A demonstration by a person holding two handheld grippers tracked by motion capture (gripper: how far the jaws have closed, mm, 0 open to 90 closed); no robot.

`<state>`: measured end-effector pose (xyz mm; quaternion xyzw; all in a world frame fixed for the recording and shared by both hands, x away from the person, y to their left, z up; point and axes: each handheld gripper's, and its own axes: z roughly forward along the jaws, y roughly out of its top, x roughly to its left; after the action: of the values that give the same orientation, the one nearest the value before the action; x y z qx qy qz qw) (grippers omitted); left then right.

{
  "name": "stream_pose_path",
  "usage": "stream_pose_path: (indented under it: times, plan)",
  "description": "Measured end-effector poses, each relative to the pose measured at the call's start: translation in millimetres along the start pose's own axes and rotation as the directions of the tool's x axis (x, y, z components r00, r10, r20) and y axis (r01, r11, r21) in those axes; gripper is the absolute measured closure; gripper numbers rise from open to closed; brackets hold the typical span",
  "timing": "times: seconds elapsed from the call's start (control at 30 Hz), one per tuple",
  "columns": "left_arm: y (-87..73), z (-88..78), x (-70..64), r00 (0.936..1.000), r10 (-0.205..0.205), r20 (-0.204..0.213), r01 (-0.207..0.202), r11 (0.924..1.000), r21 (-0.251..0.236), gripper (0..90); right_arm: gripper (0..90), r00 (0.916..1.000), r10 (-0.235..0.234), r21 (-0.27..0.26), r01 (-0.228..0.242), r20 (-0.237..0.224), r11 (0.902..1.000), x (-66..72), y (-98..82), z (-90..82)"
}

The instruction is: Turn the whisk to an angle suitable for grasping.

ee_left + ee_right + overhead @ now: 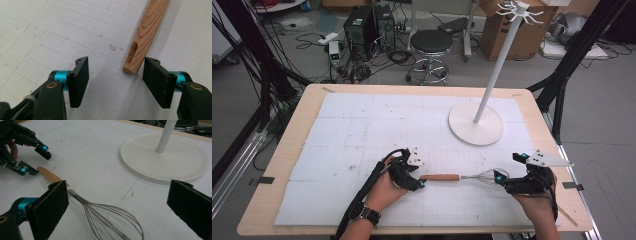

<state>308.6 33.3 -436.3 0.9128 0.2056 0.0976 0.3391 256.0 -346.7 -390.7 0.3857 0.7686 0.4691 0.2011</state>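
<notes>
A whisk lies flat on the white mat, with its wooden handle (439, 177) pointing left and its wire loops (479, 176) pointing right. My left gripper (420, 183) is at the handle's end and open. In the left gripper view the slotted handle tip (135, 55) lies just ahead of the jaws (118, 82), nearer the right pad, and neither pad touches it. My right gripper (501, 177) is at the wire end. Its jaws (120, 210) stand wide open with the wire loops (112, 220) lying between them untouched.
A white hanging stand rises from a round base (475, 123) at the back right of the mat, about a hand's length beyond the whisk. The table's wooden rim (292, 145) frames the mat. A stool (431, 42) and computer towers (362, 25) stand on the floor beyond.
</notes>
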Motion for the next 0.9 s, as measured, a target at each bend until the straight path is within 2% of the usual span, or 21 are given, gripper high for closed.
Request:
stream_pose_path:
  times: [0.23,0.43,0.53,0.57,0.67,0.77,0.9]
  plan:
    - [-1.4,-3.1,3.2,0.9991,-0.032,0.027,0.032,0.9994,-0.012,33.5,2.4,1.0000,0.001,0.002,-0.001,0.000,1.0000,-0.9,-0.8,0.4]
    - [-9.4,-23.1,10.0,0.9957,-0.063,0.068,0.067,0.9966,-0.048,28.6,2.4,1.0000,0.002,0.007,-0.002,-0.002,1.0000,-0.8,-1.4,1.0]
    - [-16.6,-35.9,15.5,0.9943,-0.083,0.066,0.088,0.9937,-0.069,27.8,2.5,1.0000,0.000,0.010,0.000,-0.003,1.0000,0.2,-1.4,1.5]
    - [-20.1,-41.2,17.8,0.9941,-0.093,0.055,0.098,0.9920,-0.080,27.2,2.4,1.0000,-0.003,0.011,0.003,-0.001,0.9999,0.4,-1.3,1.9]
    - [-28.6,-55.6,23.4,0.9913,-0.118,0.057,0.124,0.9866,-0.106,25.4,2.4,1.0000,-0.007,0.024,0.007,0.000,0.9997,1.2,-1.8,4.2]
    - [-38.3,-71.1,26.5,0.9900,-0.126,0.063,0.134,0.9805,-0.143,22.4,2.4,0.9999,-0.015,0.033,0.015,0.000,0.9993,2.2,-2.4,6.1]
    - [-53.5,-89.2,29.1,0.9859,-0.147,0.080,0.161,0.9656,-0.204,16.9,2.5,0.9997,-0.024,0.043,0.024,0.004,0.9988,4.2,-1.7,9.5]
